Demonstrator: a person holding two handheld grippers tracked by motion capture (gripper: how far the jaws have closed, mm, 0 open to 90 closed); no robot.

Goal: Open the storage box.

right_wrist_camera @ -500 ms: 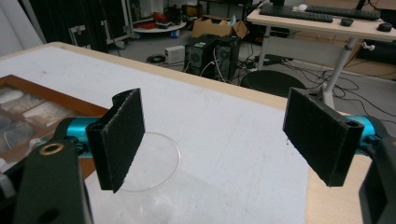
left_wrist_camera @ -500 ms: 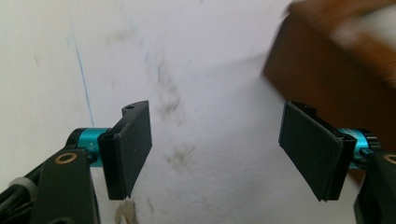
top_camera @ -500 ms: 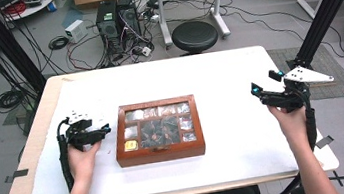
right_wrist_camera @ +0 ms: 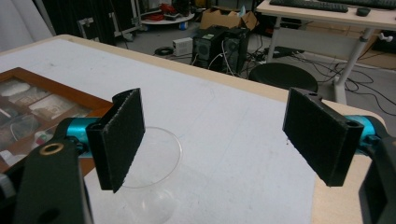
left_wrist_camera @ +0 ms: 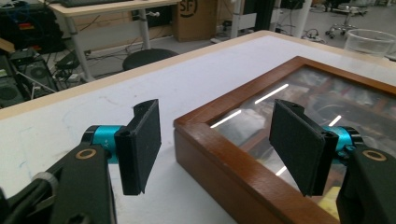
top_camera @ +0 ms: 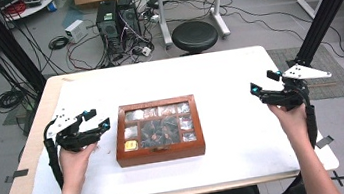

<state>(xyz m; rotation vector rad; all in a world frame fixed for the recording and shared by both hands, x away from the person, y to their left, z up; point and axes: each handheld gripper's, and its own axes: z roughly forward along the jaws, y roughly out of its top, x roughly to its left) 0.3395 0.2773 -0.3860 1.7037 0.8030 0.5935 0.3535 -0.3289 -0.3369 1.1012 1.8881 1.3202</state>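
Wooden box [top_camera: 158,130] with a glass lid sits closed near the middle of the white table [top_camera: 217,76], a little toward the person's left, its long sides running across the table. Through the glass, compartments with small pale and dark items show, and a yellowish piece lies in the near left corner. In the left gripper view the box's near corner [left_wrist_camera: 205,140] stands just ahead of the jaws, with ceiling lights mirrored in the lid.

Left gripper [top_camera: 94,125] hovers just beside the box's left side, held in the person's left hand [top_camera: 78,157]; its jaws are spread apart with nothing between the pads, and they touch nothing. Right gripper [top_camera: 262,86] is held well apart from the box, near the table's right edge, in the right hand [top_camera: 288,114]; its jaws too are spread wide and grasp nothing. In the right gripper view a clear plastic cup [right_wrist_camera: 154,172] stands on the table just beyond the jaws.
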